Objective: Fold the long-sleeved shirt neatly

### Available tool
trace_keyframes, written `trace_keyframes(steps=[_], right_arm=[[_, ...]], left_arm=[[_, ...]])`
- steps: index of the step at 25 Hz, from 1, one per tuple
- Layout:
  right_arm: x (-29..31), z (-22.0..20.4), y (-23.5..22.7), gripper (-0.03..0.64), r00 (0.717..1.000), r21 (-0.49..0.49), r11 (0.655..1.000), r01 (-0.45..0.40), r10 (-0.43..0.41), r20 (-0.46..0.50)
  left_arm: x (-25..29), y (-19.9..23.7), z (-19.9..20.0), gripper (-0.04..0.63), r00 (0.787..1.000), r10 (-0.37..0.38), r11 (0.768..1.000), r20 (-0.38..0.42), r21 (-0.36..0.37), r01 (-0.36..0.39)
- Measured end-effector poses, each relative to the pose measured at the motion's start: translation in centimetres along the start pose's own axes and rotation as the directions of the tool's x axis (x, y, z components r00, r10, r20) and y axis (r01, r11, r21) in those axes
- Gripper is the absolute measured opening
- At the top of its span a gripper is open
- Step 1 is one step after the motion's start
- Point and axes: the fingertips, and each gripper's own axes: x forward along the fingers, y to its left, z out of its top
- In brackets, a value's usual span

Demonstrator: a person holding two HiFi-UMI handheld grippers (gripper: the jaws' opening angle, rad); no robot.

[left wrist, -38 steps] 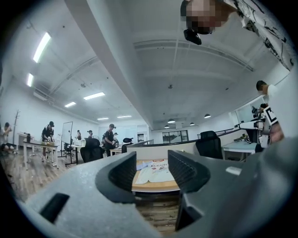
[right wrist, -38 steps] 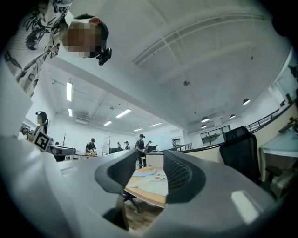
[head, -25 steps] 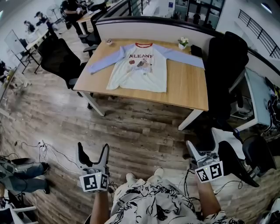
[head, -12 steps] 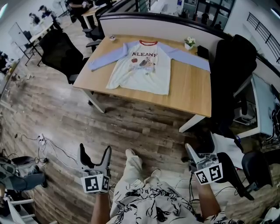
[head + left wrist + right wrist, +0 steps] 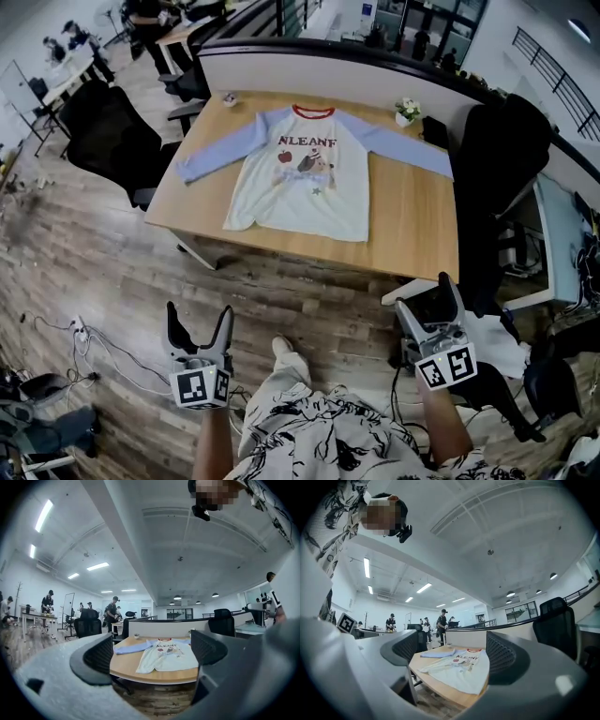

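A long-sleeved shirt lies spread flat on the wooden table, white body, pale blue sleeves stretched left and right, red collar, print on the chest. It also shows between the jaws in the left gripper view and the right gripper view. My left gripper is open and empty, held over the floor well short of the table. My right gripper is open and empty too, near the table's front right corner.
A small potted plant and a dark object sit at the table's back right, a small cup at the back left. Black office chairs stand at the left and right. Cables trail on the wooden floor.
The person has stepped toward the table, so the table and shirt look nearer. The right gripper has risen toward the table's front right corner; both grippers stay open.
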Motion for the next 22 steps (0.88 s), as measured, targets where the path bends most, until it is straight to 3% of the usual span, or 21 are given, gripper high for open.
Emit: trace_keyframes(steps=[6, 13, 22], right_arm=[[8.6, 0.0, 1.0, 0.451, 0.999, -0.005, 1.000, 0.009, -0.008, 0.032], [14.0, -1.2, 2.1, 0.451, 1.000, -0.009, 1.000, 0.010, -0.010, 0.009], [22.0, -3.6, -2.5, 0.451, 1.000, 0.007, 1.000, 0.013, -0.013, -0.012]], left_arm=[[6.6, 4.8, 1.0, 0.508, 1.000, -0.024, 1.000, 0.006, 0.011, 0.024], [12.3, 8.5, 0.4, 0.508, 0.998, -0.055, 0.998, -0.027, 0.013, 0.055], [20.0, 10.3, -2.0, 0.508, 0.997, 0.012, 1.000, -0.076, -0.028, -0.014]])
